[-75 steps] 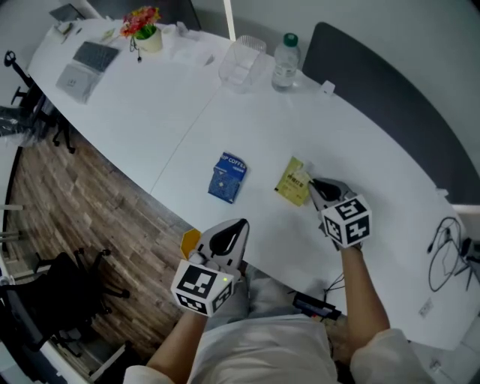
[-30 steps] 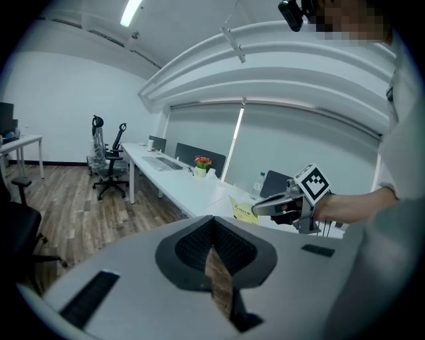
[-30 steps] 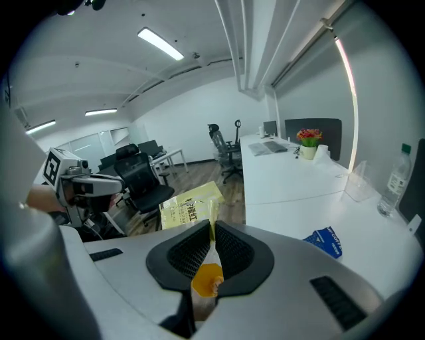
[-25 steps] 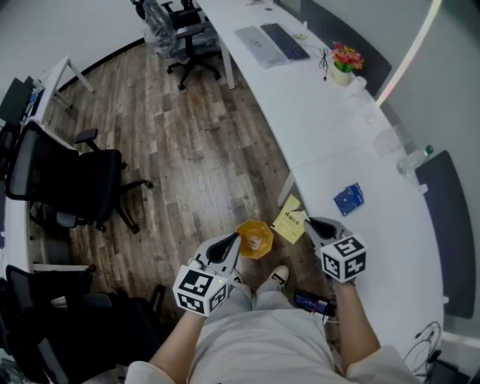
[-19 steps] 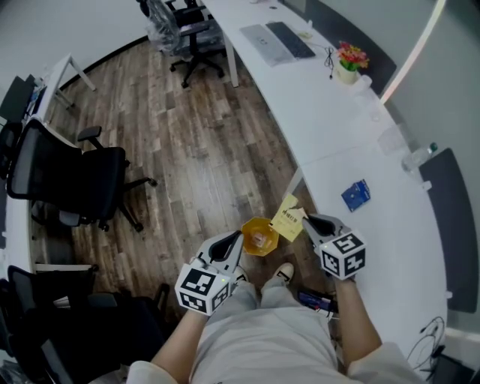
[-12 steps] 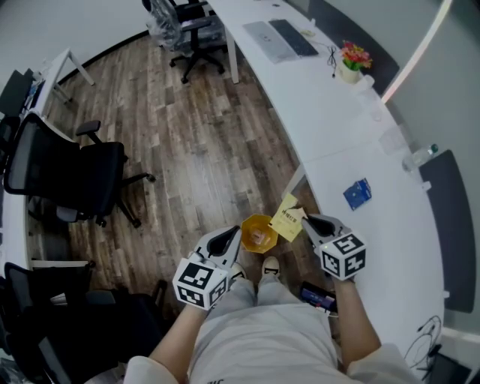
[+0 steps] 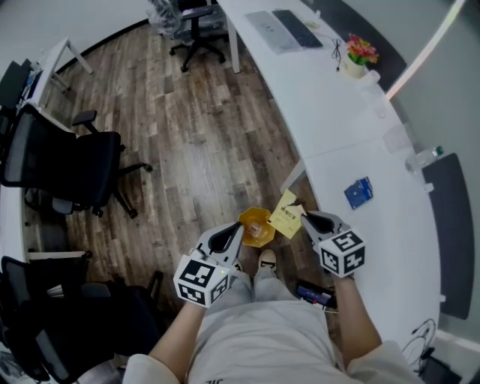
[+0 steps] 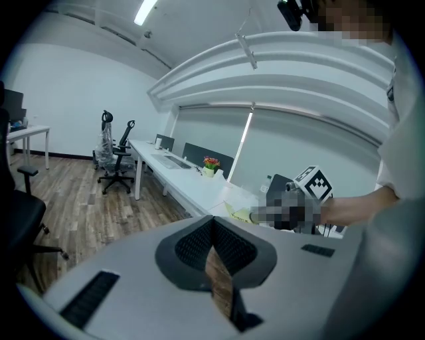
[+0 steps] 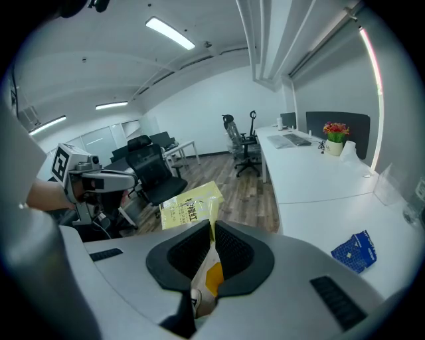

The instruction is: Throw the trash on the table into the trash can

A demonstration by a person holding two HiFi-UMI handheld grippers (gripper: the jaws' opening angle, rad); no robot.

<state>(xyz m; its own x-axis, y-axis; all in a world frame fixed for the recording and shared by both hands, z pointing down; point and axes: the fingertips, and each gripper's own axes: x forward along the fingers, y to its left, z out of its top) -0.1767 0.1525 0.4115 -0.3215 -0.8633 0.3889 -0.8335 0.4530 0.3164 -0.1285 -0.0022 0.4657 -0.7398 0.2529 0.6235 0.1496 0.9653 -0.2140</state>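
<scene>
Floor: brown wood planks (image 7: 195,150). A long curved white bench (image 7: 337,142) runs along the right, with a dark panel (image 7: 450,225) behind it. Potted flowers (image 7: 358,54) and a keyboard (image 7: 298,28) sit at its far end. Black office chairs (image 7: 60,161) stand on the left, one more chair (image 7: 193,15) near the bench's far end. White walls (image 9: 199,93), ceiling strip lights (image 9: 169,33) on.

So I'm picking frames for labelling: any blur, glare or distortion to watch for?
Head view: sharp, evenly lit, though the wide lens bows the white table. Left gripper view: heavy fisheye, dark vignetted corners, room lines curved. Right gripper view: same fisheye, a bright ceiling strip light, the yellow packet crisp.
</scene>
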